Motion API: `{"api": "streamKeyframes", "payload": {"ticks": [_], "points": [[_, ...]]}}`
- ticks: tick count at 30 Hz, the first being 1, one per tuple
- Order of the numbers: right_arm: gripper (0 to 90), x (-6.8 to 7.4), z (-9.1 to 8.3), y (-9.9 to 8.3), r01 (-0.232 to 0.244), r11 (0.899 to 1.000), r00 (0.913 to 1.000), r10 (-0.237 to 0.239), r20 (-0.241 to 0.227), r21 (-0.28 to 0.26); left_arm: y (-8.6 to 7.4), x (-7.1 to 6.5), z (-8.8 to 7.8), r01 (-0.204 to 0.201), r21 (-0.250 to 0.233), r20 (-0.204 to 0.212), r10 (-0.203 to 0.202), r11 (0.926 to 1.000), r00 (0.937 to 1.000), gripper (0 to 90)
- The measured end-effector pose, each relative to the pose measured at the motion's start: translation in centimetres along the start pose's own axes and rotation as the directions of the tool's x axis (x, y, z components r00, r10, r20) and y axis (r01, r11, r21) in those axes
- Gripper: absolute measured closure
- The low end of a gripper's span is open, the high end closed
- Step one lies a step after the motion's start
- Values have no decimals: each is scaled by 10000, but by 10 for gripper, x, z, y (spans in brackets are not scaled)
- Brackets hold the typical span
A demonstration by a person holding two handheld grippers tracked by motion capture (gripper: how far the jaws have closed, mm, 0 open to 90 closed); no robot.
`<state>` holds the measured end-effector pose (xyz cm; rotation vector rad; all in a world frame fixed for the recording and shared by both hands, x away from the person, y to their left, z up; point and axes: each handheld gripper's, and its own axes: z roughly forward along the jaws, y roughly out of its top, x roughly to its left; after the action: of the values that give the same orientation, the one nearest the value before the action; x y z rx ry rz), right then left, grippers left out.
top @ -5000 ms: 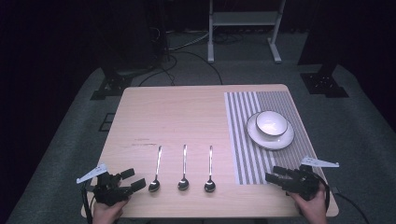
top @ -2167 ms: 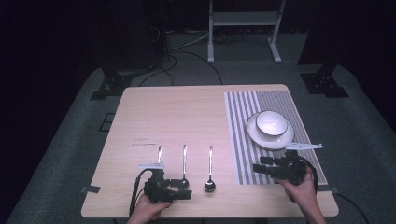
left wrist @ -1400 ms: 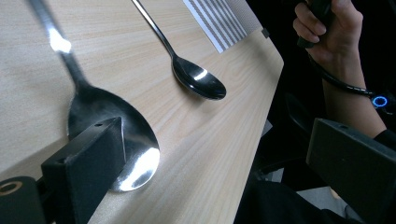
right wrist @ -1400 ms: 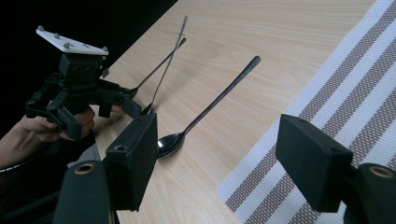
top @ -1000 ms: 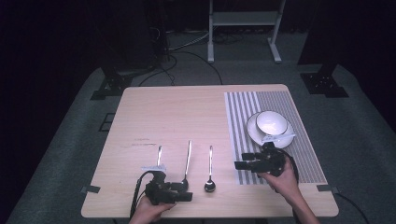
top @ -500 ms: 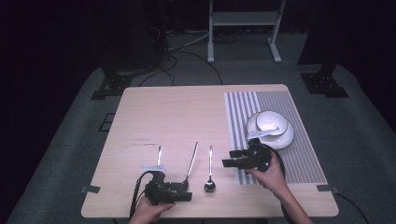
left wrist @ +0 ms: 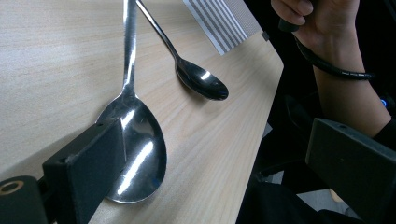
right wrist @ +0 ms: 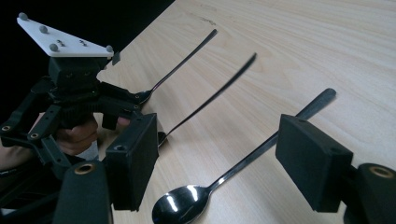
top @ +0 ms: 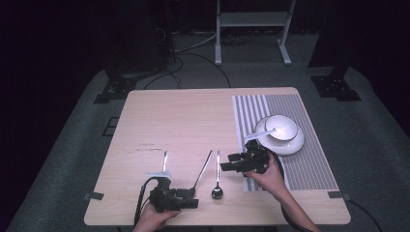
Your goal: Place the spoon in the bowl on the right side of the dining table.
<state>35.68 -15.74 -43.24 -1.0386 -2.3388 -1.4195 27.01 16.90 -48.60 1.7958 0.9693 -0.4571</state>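
Note:
Three metal spoons lie near the table's front edge. The left spoon (top: 164,162) is straight. The middle spoon (top: 203,169) slants, handle tipped right; its handle (right wrist: 210,100) looks blurred. My left gripper (top: 186,203) is open at that spoon's bowl (left wrist: 135,144), one jaw pressed against the bowl's edge, the other far off past the table edge. The right spoon (top: 217,176) lies straight. My right gripper (top: 229,166) is open and low over it; in the right gripper view its jaws (right wrist: 219,158) straddle the spoon's handle (right wrist: 261,149) without touching.
A white bowl (top: 282,126) sits on a white plate (top: 290,144) on a striped mat (top: 309,164) at the table's right. The front edge (top: 217,224) is close behind both hands. A metal stand (top: 251,29) and cables are on the floor beyond.
Left gripper came in from the front left corner to the middle spoon's bowl. That spoon's handle has swung right. Right gripper has moved left off the mat to the right spoon.

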Motion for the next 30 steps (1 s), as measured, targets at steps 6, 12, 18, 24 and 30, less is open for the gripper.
{"api": "streamKeyframes", "payload": {"ticks": [6, 12, 18, 24, 30], "points": [[287, 0, 12, 5, 18, 9999, 10000, -17, -37, 139, 0, 0, 0, -20, -5, -7, 20, 10000, 10000, 34], [287, -1, 19, 9, -37, 9998, 10000, 39, -84, 188, 0, 0, 0, -5, -7, -8, 5, 10000, 10000, 34], [287, -4, 26, 13, -97, 9996, 9999, 99, -79, 280, 0, 1, 0, -1, -40, 2, 1, 10000, 10000, 34], [301, -6, 33, 14, -143, 9992, 9999, 144, -29, 379, 0, 1, 0, -28, -46, -8, 28, 10000, 10000, 34], [327, -8, 40, 14, -243, 9989, 9997, 246, -93, 389, 0, 1, 0, -8, -38, 2, 8, 10000, 10000, 38]]}}
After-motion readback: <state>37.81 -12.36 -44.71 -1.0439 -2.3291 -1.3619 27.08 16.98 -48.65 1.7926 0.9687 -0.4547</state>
